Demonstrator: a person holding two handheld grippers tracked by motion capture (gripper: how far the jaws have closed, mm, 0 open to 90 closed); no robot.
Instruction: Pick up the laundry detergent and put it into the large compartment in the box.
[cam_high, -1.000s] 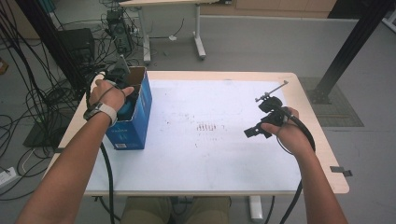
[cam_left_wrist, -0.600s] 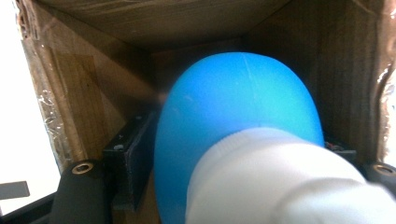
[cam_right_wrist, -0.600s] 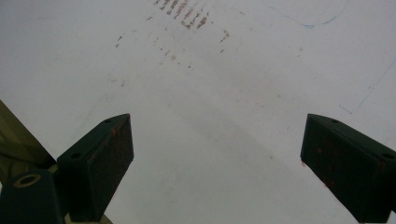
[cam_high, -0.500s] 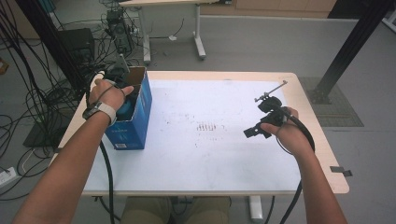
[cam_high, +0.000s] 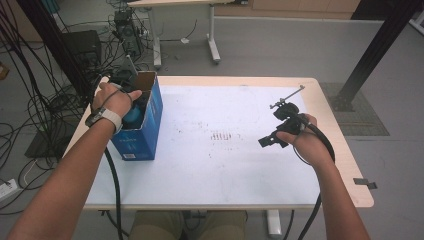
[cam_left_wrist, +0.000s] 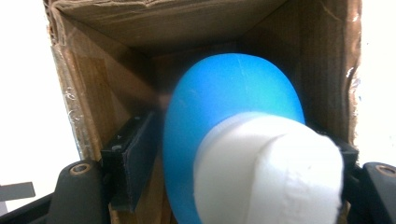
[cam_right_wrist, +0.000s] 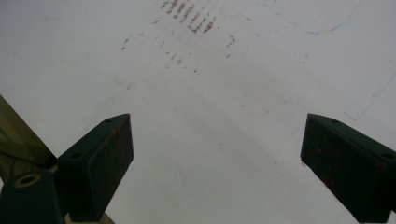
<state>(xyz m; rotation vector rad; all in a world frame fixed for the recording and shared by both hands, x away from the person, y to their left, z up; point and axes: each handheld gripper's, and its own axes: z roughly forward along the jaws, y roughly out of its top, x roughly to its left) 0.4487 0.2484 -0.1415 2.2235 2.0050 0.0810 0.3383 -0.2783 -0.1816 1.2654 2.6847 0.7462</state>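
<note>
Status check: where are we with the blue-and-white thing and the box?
Done: the blue-and-white object is inside the open cardboard box. In hand: the left gripper is down in the box, jaws either side of the object and just opening; contact unclear. Left: letting go fully and withdrawing. The right gripper hangs open over the table, holding nothing.

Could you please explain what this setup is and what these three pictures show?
A person sits at a white-topped table with a hand-held two-jaw gripper in each hand. The high view looks down from above; the other two pictures come from cameras riding on the grippers. The left gripper reaches into an open blue cardboard box; its jaws, which have just been opening, flank a blue and white rounded object, and whether the pads press it is unclear. The right gripper hangs open over the table.
</note>
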